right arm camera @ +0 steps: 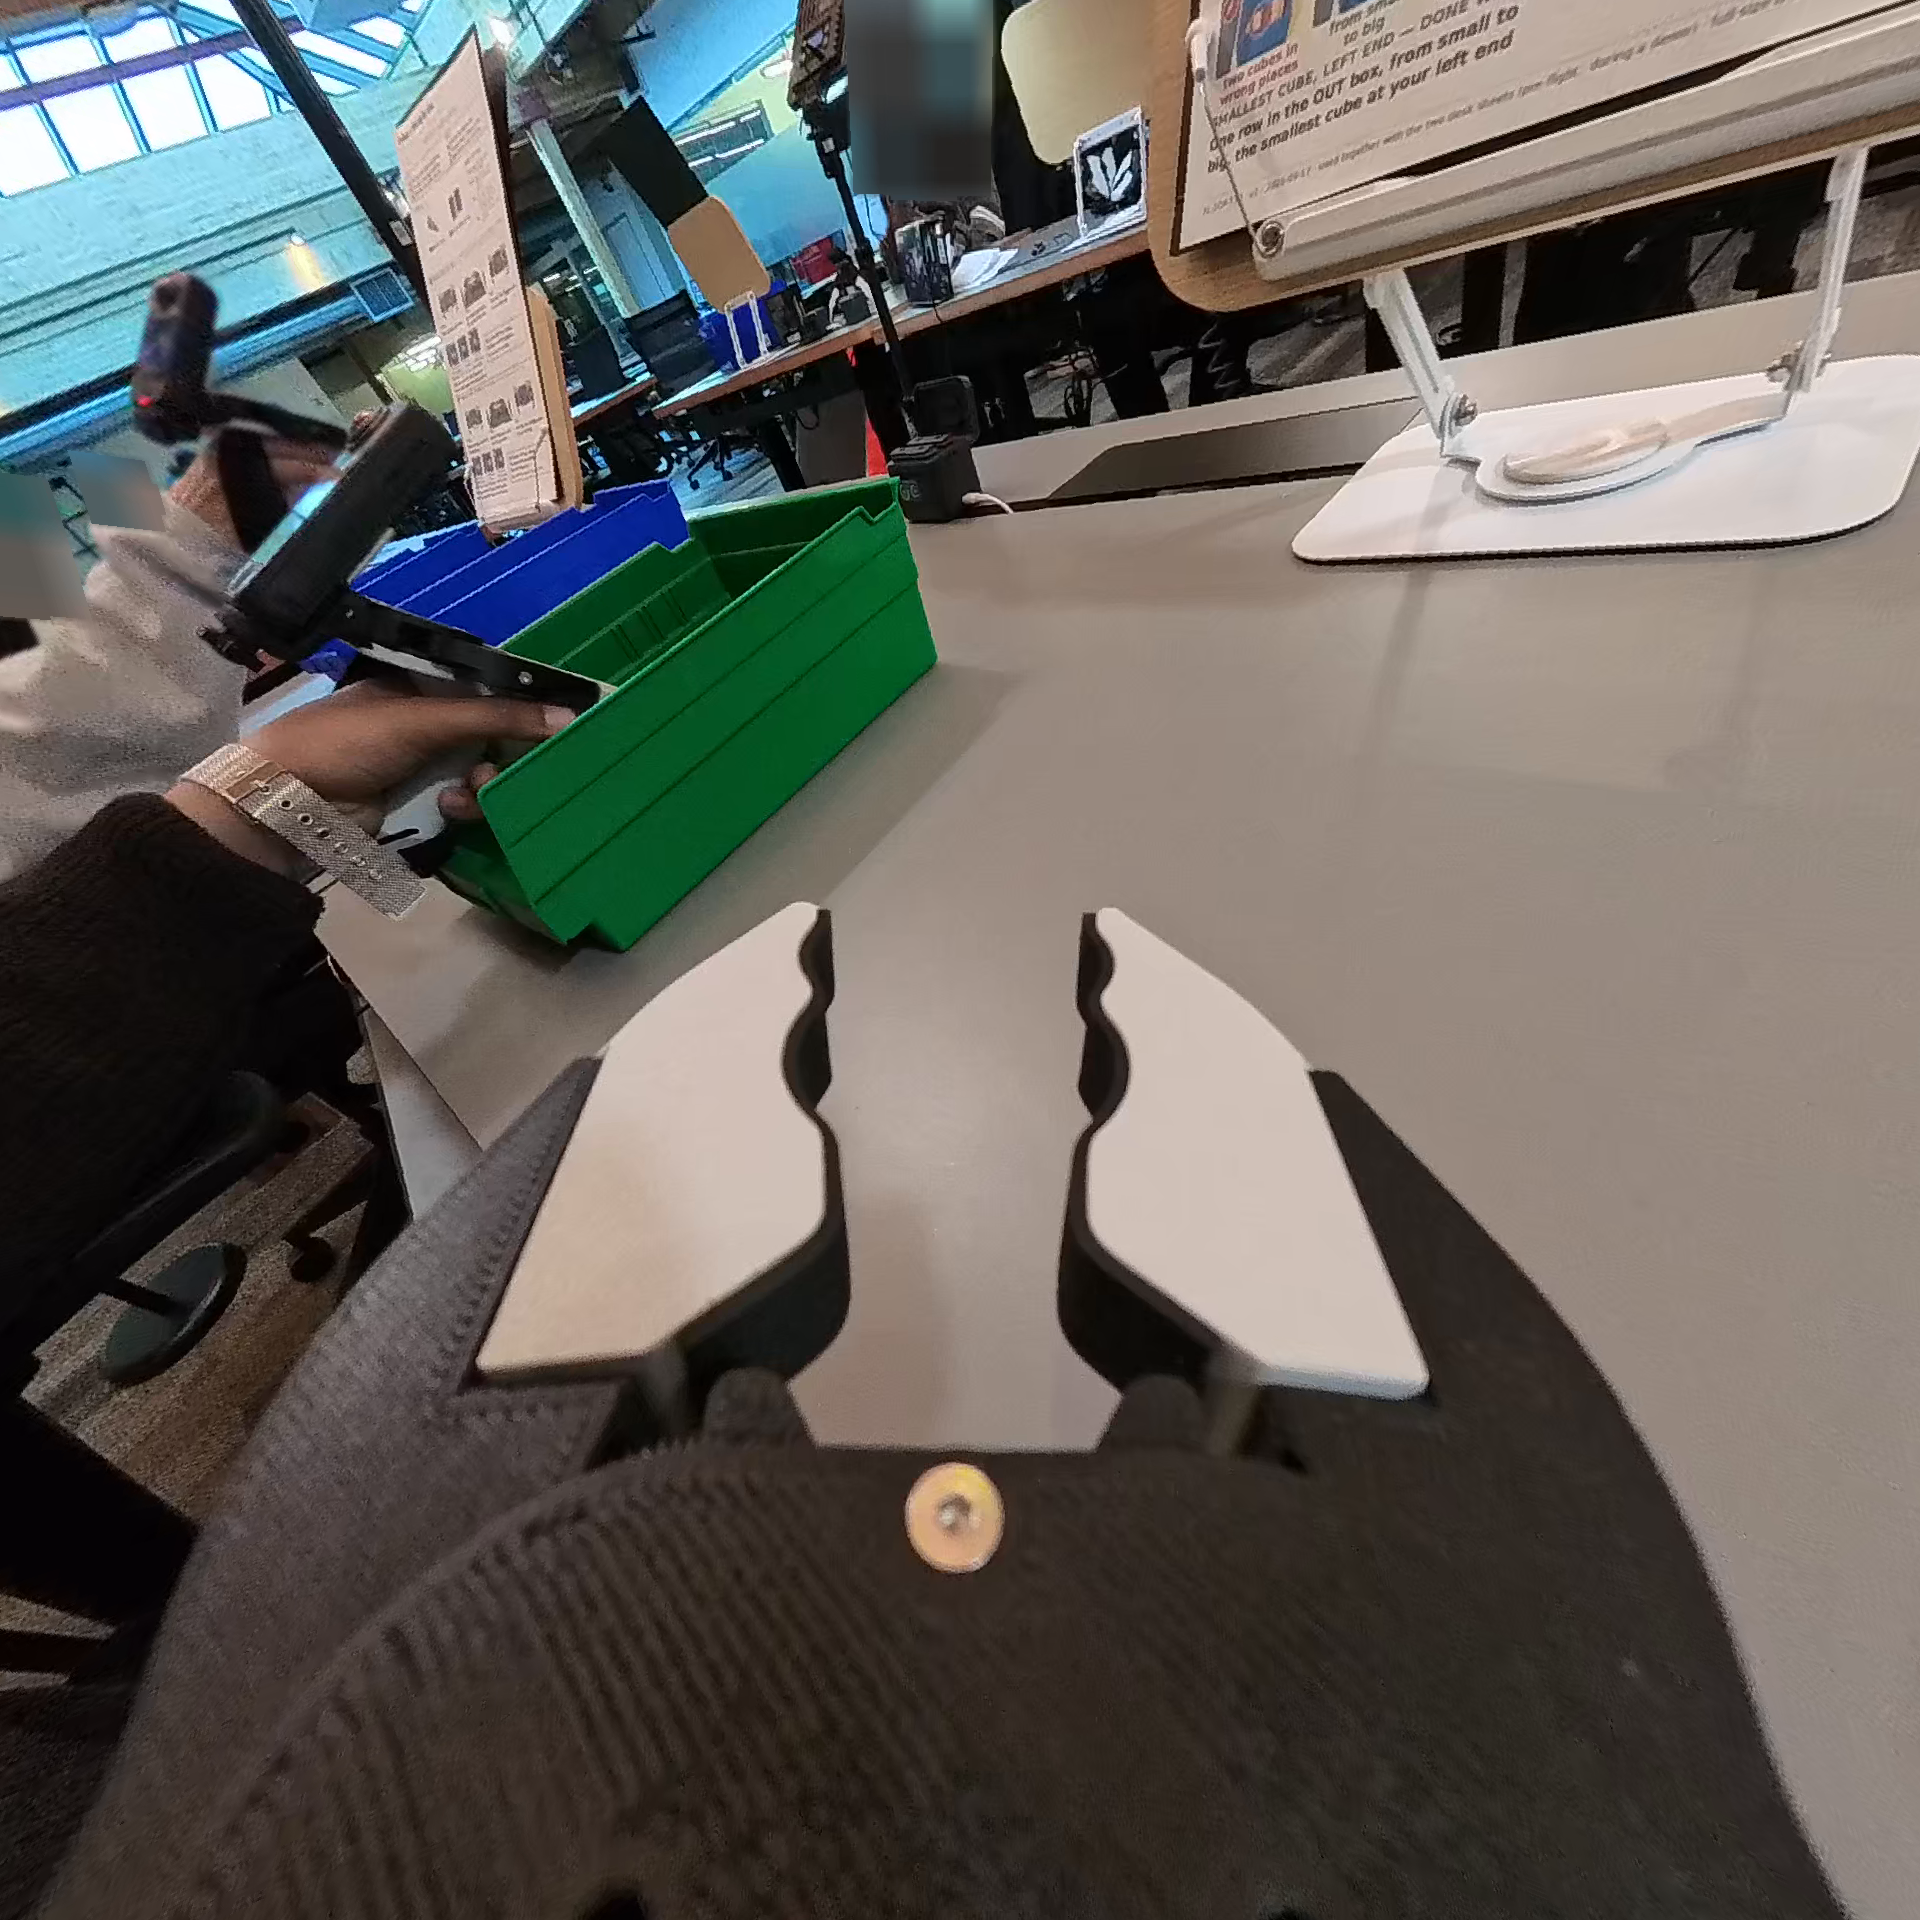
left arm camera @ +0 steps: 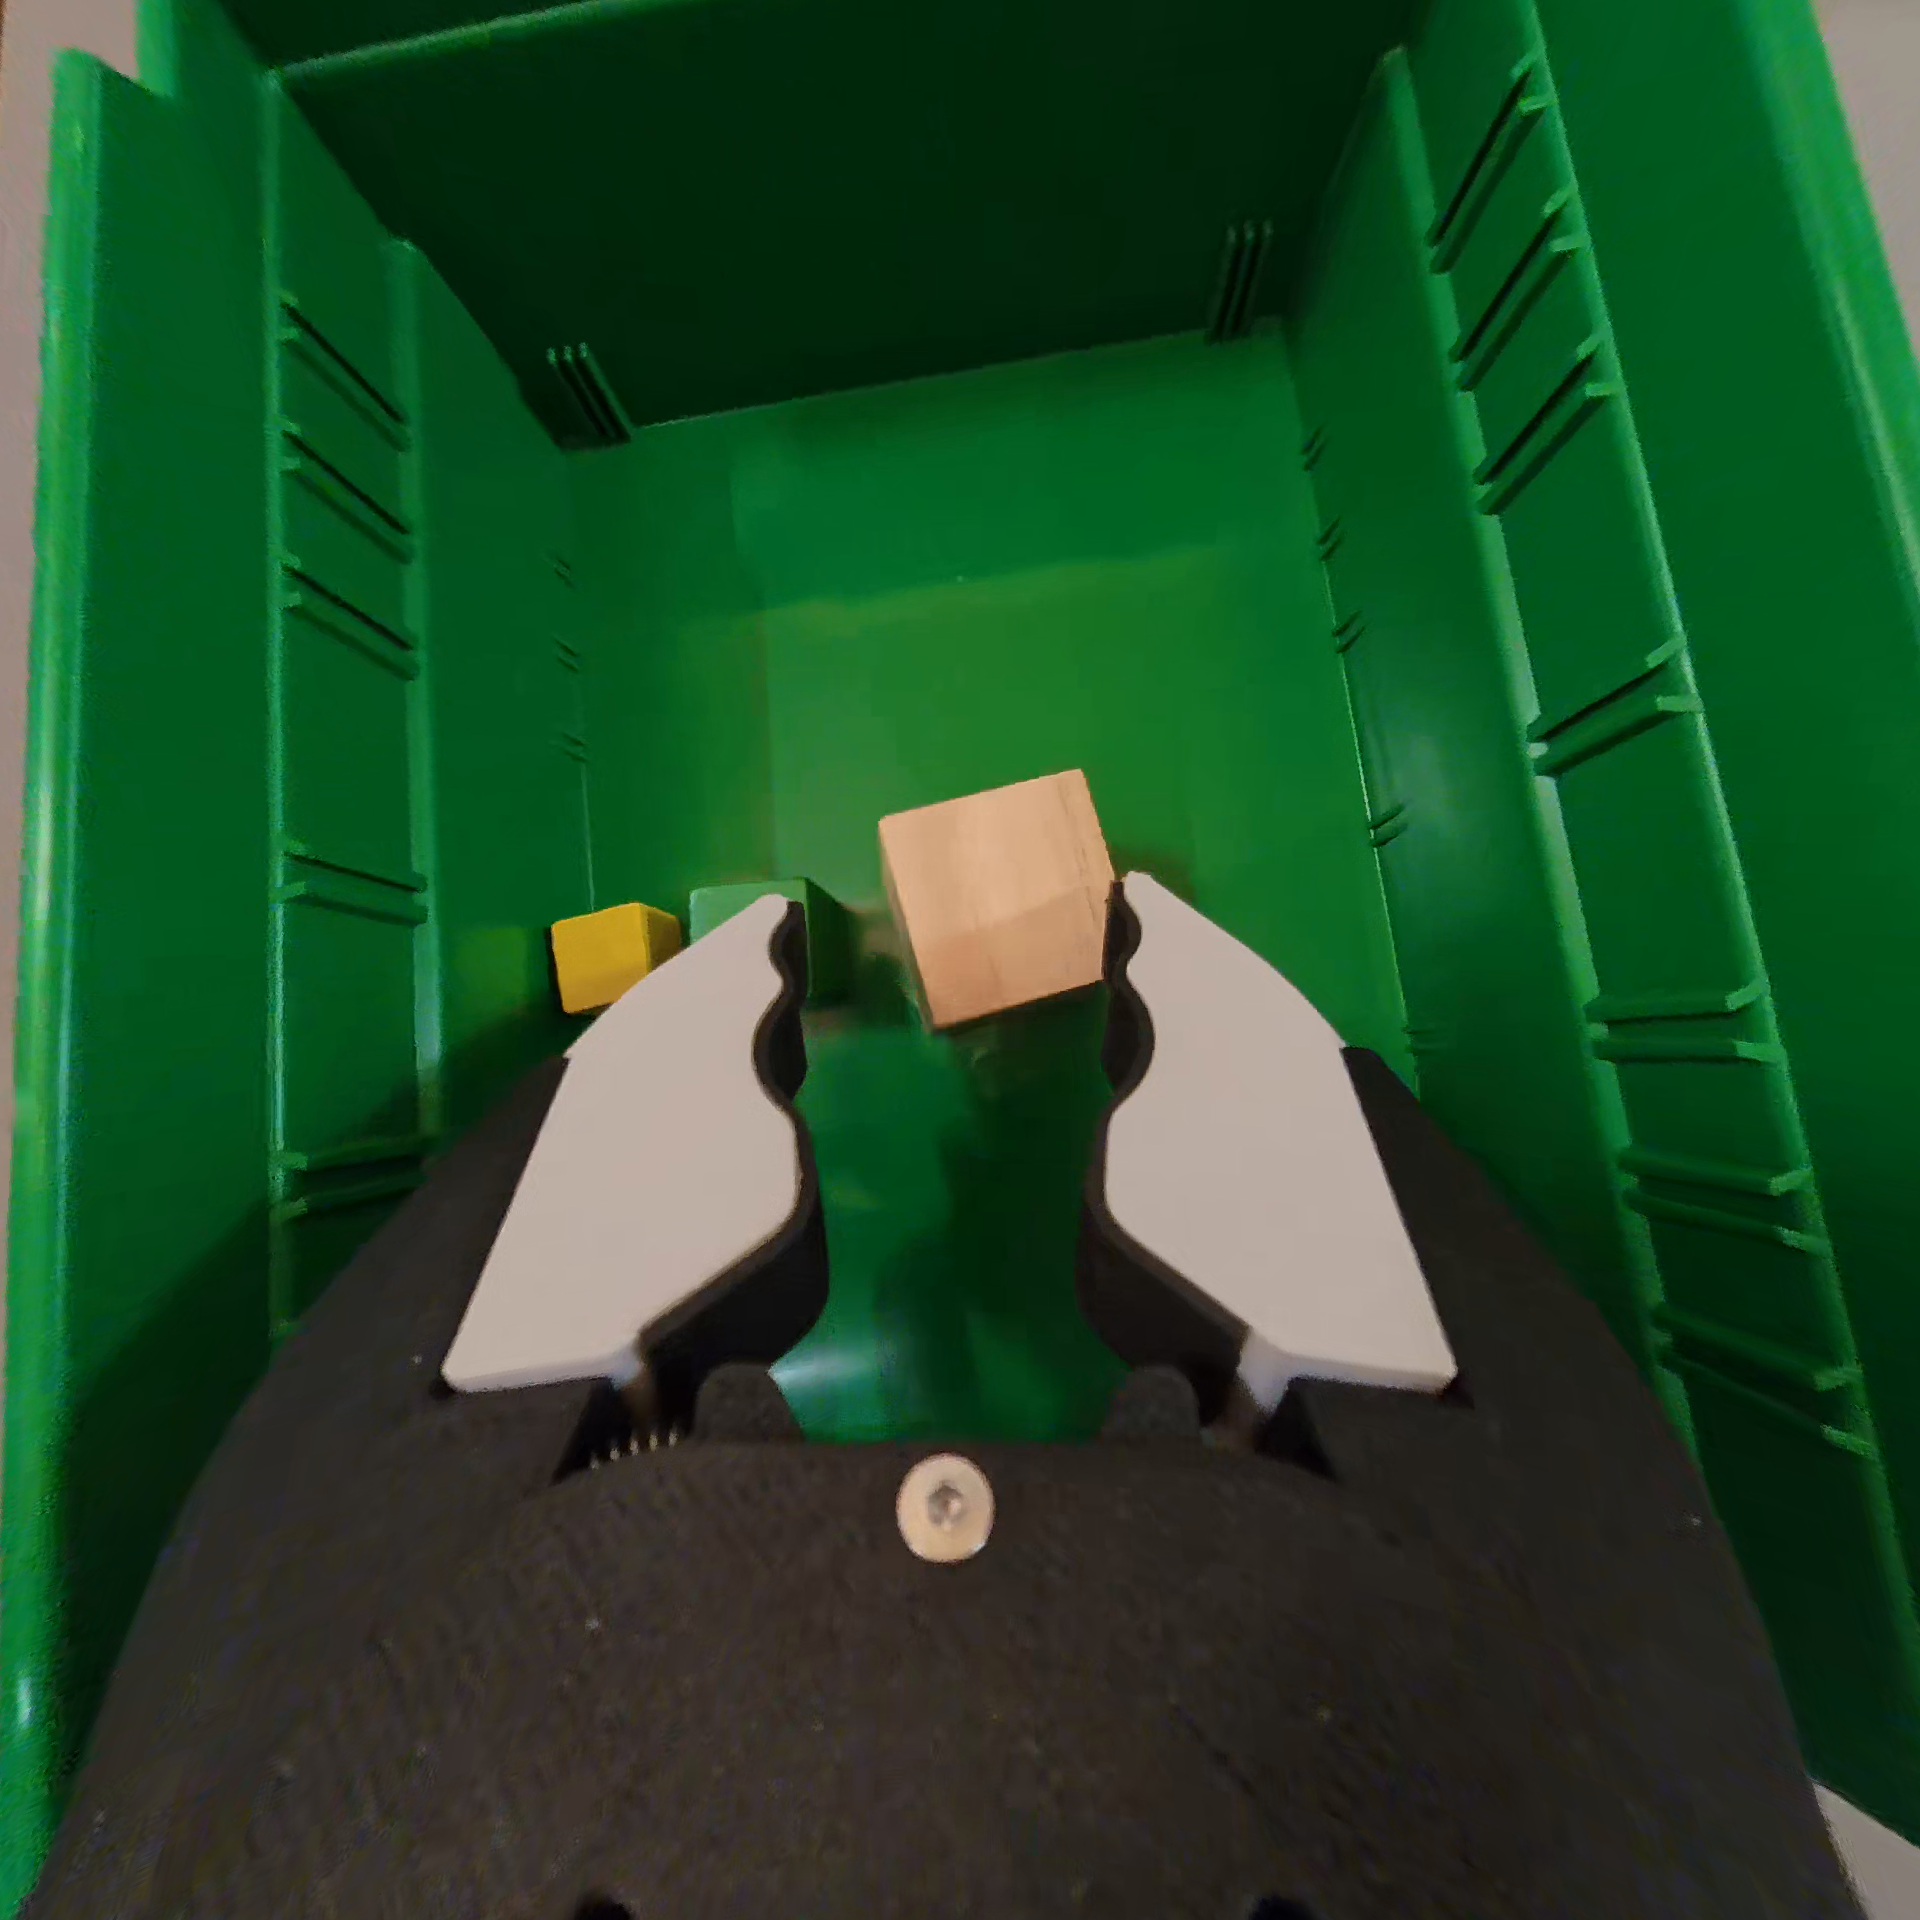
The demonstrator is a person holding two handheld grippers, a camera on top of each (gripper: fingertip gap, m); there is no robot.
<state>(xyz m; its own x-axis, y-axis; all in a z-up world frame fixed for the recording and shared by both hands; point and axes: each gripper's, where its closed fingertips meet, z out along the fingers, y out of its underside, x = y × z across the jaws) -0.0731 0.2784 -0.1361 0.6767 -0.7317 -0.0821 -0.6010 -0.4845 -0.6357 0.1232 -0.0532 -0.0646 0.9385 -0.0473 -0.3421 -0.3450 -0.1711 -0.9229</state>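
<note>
My left gripper (left arm camera: 956,904) reaches down into a green bin (left arm camera: 935,260) with its jaws apart. A plain wooden cube (left arm camera: 992,894) sits tilted between the fingertips, against the right one and clear of the left. A small green cube (left arm camera: 727,906) and a yellow cube (left arm camera: 608,956) lie on the bin floor just left of the left finger. My right gripper (right arm camera: 956,920) is open and empty, low over the grey table (right arm camera: 1351,831). The right wrist view shows the green bin (right arm camera: 707,727) from outside, with a hand holding the left gripper's body (right arm camera: 416,644) in it.
A blue bin (right arm camera: 520,571) stands behind the green one. A white stand (right arm camera: 1600,488) with a sheet holder is at the back right. An upright printed card (right arm camera: 478,291) stands behind the bins, and a small black device (right arm camera: 935,457) sits beside them. The table's left edge is near.
</note>
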